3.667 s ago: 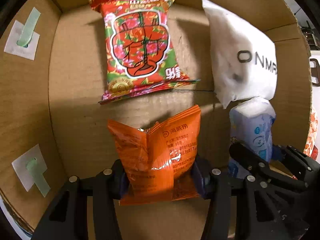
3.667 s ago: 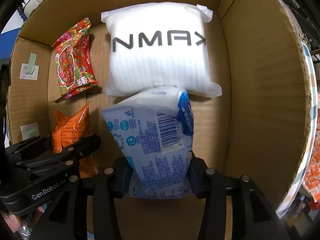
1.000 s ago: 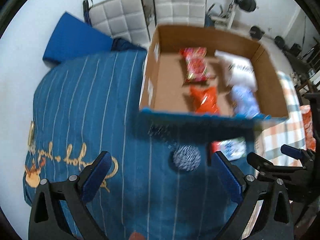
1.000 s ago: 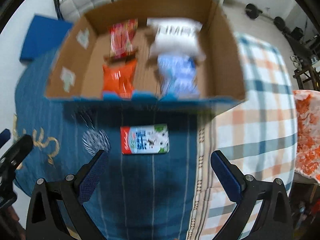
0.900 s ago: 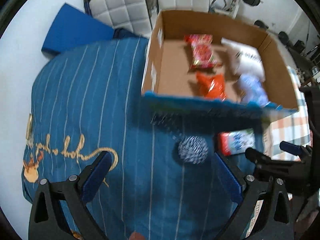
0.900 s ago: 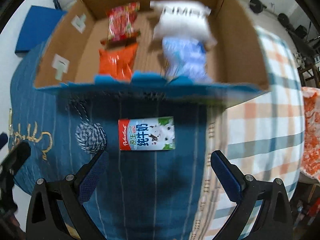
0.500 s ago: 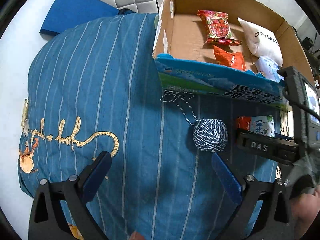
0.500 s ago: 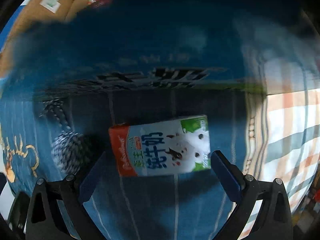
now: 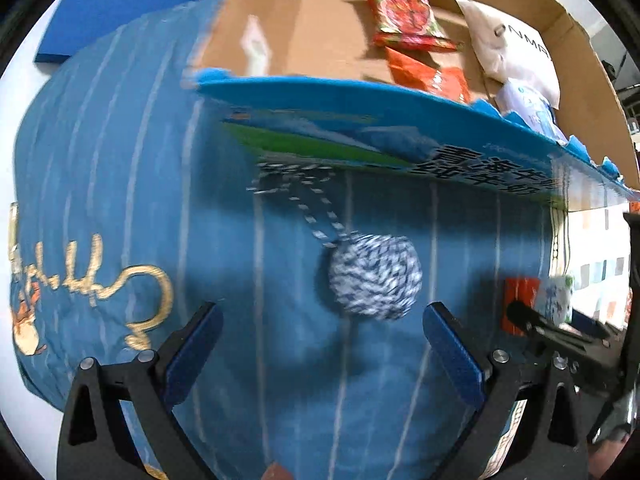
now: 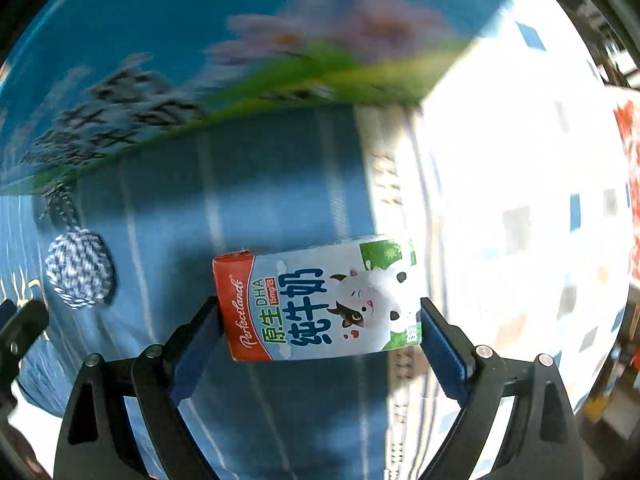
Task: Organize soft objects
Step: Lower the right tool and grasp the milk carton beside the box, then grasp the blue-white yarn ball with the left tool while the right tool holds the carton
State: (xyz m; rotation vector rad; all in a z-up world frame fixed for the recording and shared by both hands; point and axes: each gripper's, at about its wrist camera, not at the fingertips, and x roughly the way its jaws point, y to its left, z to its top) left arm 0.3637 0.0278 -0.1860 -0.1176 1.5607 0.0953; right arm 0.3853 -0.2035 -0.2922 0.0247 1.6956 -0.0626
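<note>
A blue-and-white yarn ball [image 9: 376, 276] lies on the blue striped bedcover, its loose strand trailing toward the box. My left gripper [image 9: 320, 336] hangs open just short of the ball, nothing between its pads. A milk carton [image 10: 320, 304] lies flat on the cover, lengthwise between the fingers of my right gripper [image 10: 320, 320]. Its jaws are closing, with the pads right at the carton's two ends. The cardboard box [image 9: 360, 140] behind holds a red snack bag [image 9: 400, 12], an orange bag [image 9: 432, 76], a white pillow pack [image 9: 516, 52] and a tissue pack [image 9: 528, 108].
The box's printed front wall [image 10: 200, 60] stands close behind both grippers. A checked blanket [image 10: 520, 200] covers the bed to the right, with an orange patterned cloth [image 10: 628, 180] beyond. A blue mat [image 9: 100, 4] lies on the floor at the far left.
Both grippers have come down from above the box to just over the bedcover. The right jaws have narrowed around the milk carton. The yarn ball now sits close ahead of the left fingers.
</note>
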